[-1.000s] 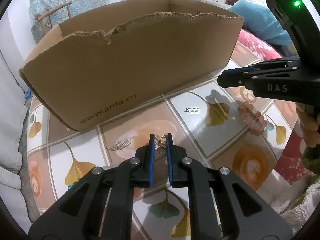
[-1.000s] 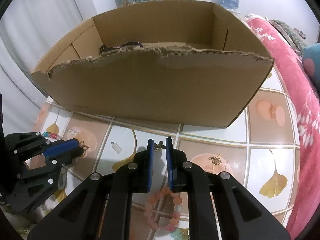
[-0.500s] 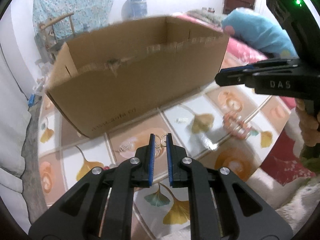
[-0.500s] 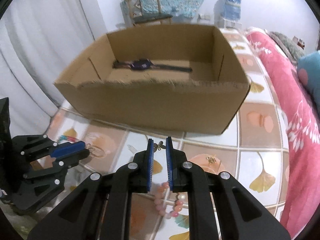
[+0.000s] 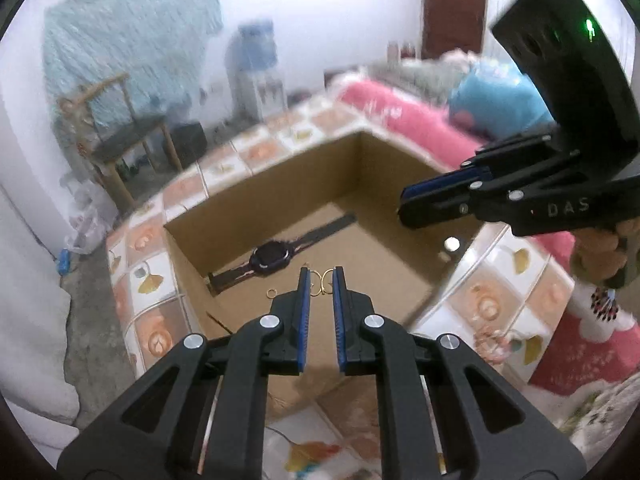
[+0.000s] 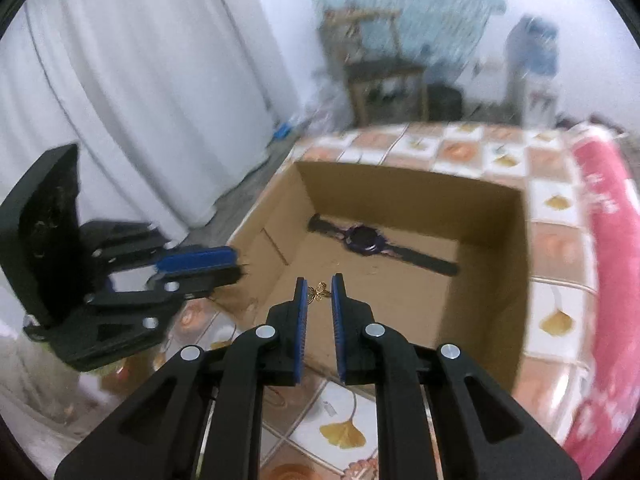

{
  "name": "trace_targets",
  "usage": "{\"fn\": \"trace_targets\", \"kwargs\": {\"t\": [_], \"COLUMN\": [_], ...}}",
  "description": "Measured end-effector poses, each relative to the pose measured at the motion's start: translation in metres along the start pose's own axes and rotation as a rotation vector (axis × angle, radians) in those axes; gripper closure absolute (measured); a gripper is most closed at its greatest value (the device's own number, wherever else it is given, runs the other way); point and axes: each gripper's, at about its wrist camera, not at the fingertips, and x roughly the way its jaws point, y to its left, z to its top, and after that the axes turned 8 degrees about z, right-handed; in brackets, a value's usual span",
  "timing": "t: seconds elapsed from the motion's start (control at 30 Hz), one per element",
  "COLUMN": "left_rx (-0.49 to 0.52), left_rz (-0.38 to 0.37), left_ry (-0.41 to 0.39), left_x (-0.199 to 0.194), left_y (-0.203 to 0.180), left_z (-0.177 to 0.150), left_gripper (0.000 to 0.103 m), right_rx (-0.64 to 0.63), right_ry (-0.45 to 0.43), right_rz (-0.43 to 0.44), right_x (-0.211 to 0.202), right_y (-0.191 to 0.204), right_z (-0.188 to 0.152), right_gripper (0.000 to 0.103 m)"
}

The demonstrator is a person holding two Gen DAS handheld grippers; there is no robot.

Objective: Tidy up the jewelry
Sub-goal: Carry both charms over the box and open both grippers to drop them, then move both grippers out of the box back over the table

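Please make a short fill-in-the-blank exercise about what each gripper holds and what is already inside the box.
1. The left gripper holds small gold ____ between its pads.
2. The right gripper holds a gold pendant shaped like a ____.
3. A dark ____ with a round face lies flat on the floor of the cardboard box.
4. Both grippers are above the ____ box.

Missing words: rings; butterfly; watch; cardboard
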Motion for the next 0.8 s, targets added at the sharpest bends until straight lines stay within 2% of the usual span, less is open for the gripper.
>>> {"fn": "trace_targets", "kwargs": {"t": [0.07,0.13,0.23,0.3,0.47,0.6,0.8], "left_rx": [0.024,0.056,0.133,0.169,0.202,0.188,0.155], "left_rz": [-0.042,-0.028,-0.028,-0.027,-0.015,-0.011,-0.003], "left_ry": [0.109,0.225,0.341,0.386,0.446,0.465,0.458], "left_x": [0.029,0.061,0.097,0.109,0.125,0.132,0.126], "left_y": [0.006,0.009,0.002,-0.003,-0.008,-0.008,-0.005], "left_z": [0.008,0.014,0.017,0.016,0.008,0.006,0.008], "left_gripper": [0.093,0.093,0.093,0.093,0.093,0.092,0.083], "right_rx": [0.020,0.060,0.107,0.121,0.135,0.139,0.154], "right_ry": [0.089,0.198,0.305,0.352,0.412,0.422,0.379], "right_rz": [0.019,0.022,0.019,0.017,0.002,-0.010,-0.009], "right_x": [0.022,0.053,0.083,0.095,0.116,0.123,0.112], "right_y": [-0.012,-0.030,-0.046,-0.051,-0.060,-0.064,-0.062], "right_z": [0.012,0.021,0.024,0.023,0.023,0.022,0.024], "right_gripper": [0.091,0.091,0.091,0.091,0.091,0.090,0.090]}}
